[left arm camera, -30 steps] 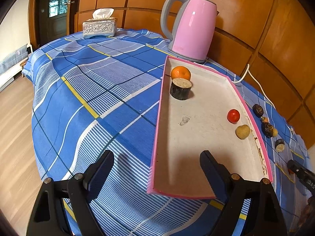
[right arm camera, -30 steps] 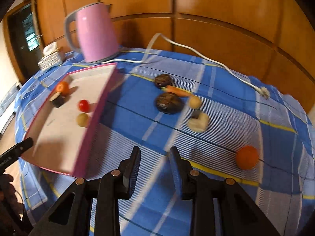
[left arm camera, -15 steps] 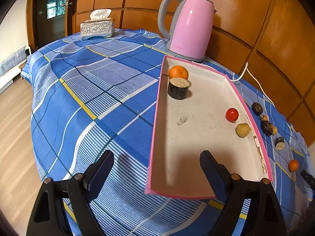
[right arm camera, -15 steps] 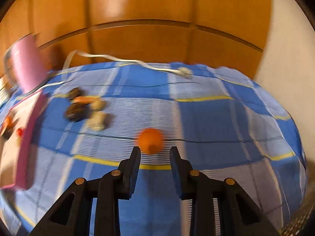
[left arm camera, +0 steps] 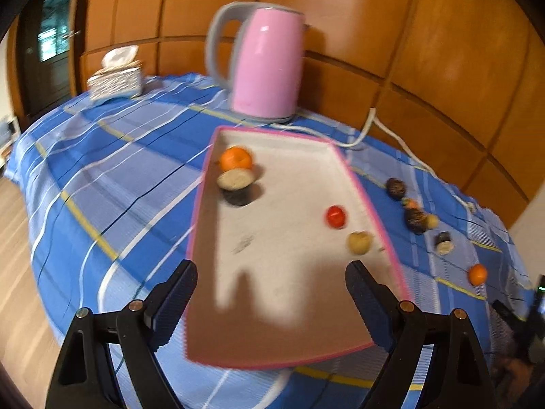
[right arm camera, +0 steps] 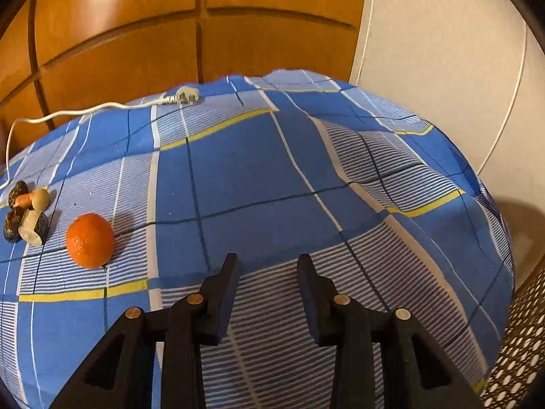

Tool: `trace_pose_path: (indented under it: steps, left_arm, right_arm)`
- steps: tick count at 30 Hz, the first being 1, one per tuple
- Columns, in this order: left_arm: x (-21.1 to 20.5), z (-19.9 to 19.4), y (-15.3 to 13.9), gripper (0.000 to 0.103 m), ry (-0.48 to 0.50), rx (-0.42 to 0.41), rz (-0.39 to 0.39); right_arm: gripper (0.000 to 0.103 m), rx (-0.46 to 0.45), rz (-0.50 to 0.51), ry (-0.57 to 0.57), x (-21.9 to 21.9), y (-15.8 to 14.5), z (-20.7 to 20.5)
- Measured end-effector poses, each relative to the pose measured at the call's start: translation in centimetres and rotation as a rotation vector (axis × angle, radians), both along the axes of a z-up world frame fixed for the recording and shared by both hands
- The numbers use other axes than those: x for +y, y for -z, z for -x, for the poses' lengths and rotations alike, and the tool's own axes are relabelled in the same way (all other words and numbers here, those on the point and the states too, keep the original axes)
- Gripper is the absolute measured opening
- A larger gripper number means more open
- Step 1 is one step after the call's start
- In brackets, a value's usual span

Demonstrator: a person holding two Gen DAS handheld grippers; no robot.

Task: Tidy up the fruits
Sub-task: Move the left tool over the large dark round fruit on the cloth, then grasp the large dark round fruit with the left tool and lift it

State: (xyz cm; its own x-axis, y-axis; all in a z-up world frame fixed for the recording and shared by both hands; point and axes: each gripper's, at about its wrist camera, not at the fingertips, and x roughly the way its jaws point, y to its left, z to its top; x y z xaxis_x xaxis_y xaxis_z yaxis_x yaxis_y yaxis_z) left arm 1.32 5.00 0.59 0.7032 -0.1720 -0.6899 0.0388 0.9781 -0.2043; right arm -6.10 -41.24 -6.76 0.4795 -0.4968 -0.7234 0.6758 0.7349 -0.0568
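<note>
A pink-rimmed tray (left arm camera: 354, 179) lies on the blue checked cloth. In it are an orange (left arm camera: 235, 158), a dark cut piece (left arm camera: 235, 185), a red fruit (left arm camera: 336, 216) and a yellowish fruit (left arm camera: 358, 242). My left gripper (left arm camera: 270, 291) is wide open and empty over the tray's near end. Right of the tray lie dark fruits (left arm camera: 395, 188), a cut piece (left arm camera: 444, 242) and an orange (left arm camera: 477, 274). In the right wrist view that orange (right arm camera: 90, 240) lies left of my right gripper (right arm camera: 267, 274), which is open and empty above bare cloth. A cluster of dark and pale fruits (right arm camera: 25, 216) sits at the far left.
A pink kettle (left arm camera: 267, 68) stands behind the tray, its white cord (right arm camera: 78, 112) and plug trailing across the cloth. A tissue box (left arm camera: 115, 80) sits at the back left. The table edge drops away on the right by a white wall (right arm camera: 442, 51). Wood panelling lies behind.
The right gripper has swung to the right, so the orange is now at its left, no longer between the fingers. The left gripper has shifted slightly over the tray and stays open.
</note>
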Motion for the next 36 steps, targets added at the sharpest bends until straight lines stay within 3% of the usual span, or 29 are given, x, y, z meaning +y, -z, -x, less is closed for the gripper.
trace_pose_path:
  steps: [11,18,23,36]
  left_arm:
    - [-7.7,-4.6,-1.9,0.087,0.258,0.044,0.089]
    - [-14.0,-7.8,-1.0,0.082,0.394,0.099,0.042]
    - [-17.1,-10.3,0.8,0.07,0.423,0.17,0.024]
    - [-22.1,-14.2,3.7,0.07,0.414,0.242,-0.035]
  right_arm:
    - [0.047,-0.036,-0.015,0.008,0.0,0.4,0.1]
    - [0.048,-0.043,-0.015,0.005,-0.2,0.5,0.0]
    - [0.051,-0.045,-0.014,0.003,-0.1,0.6,-0.1]
    - [0.057,-0.05,-0.016,-0.013,-0.1,0.7,-0.3]
